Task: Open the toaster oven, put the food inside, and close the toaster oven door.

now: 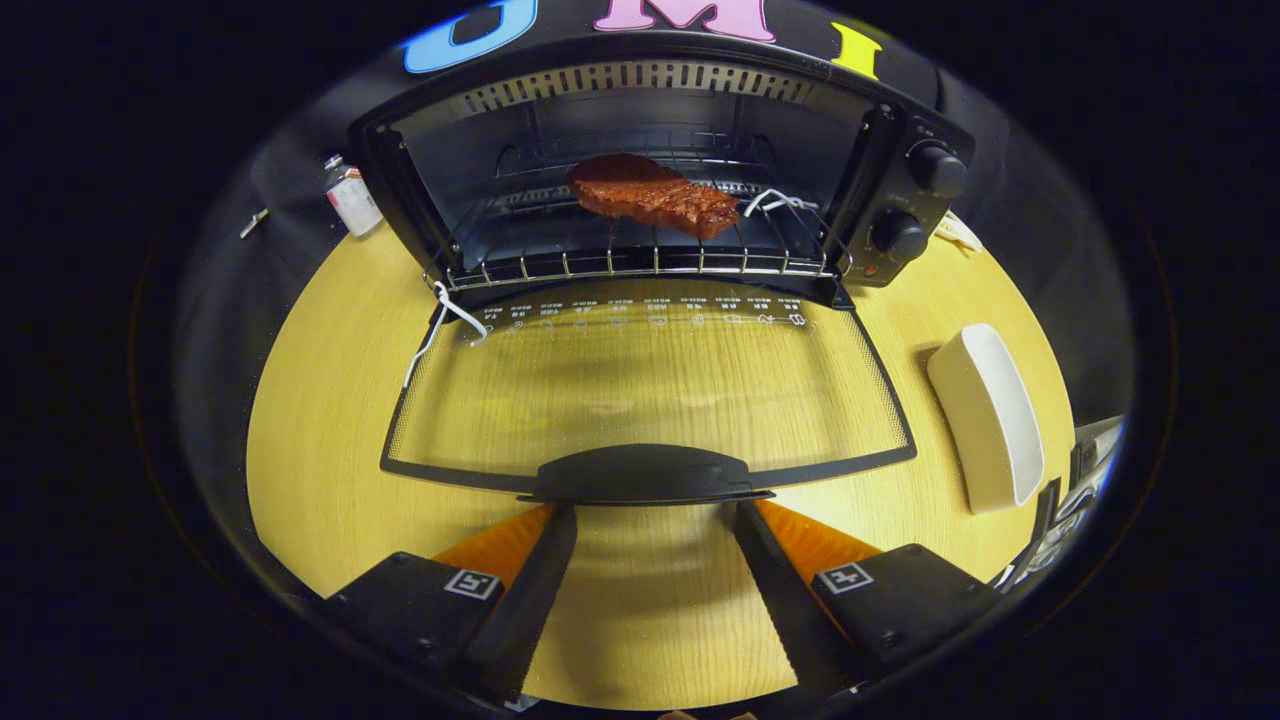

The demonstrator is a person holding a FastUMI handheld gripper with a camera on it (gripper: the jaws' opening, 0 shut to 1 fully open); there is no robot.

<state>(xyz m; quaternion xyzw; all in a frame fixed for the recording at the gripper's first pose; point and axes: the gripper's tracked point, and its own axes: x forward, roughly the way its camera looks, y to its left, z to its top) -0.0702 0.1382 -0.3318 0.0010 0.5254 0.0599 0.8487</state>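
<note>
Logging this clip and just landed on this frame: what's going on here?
A hand-held claw is open, its fingers just short of the handle of the toaster oven's glass door, which lies folded down flat over the wooden table. The piece of meat already sits on the wire rack inside. An empty white dish rests to the right of the door. Closing the door is what remains.

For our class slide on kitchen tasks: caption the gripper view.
Steak on the toaster oven rack, door folded down, open gripper at its handle.
</note>
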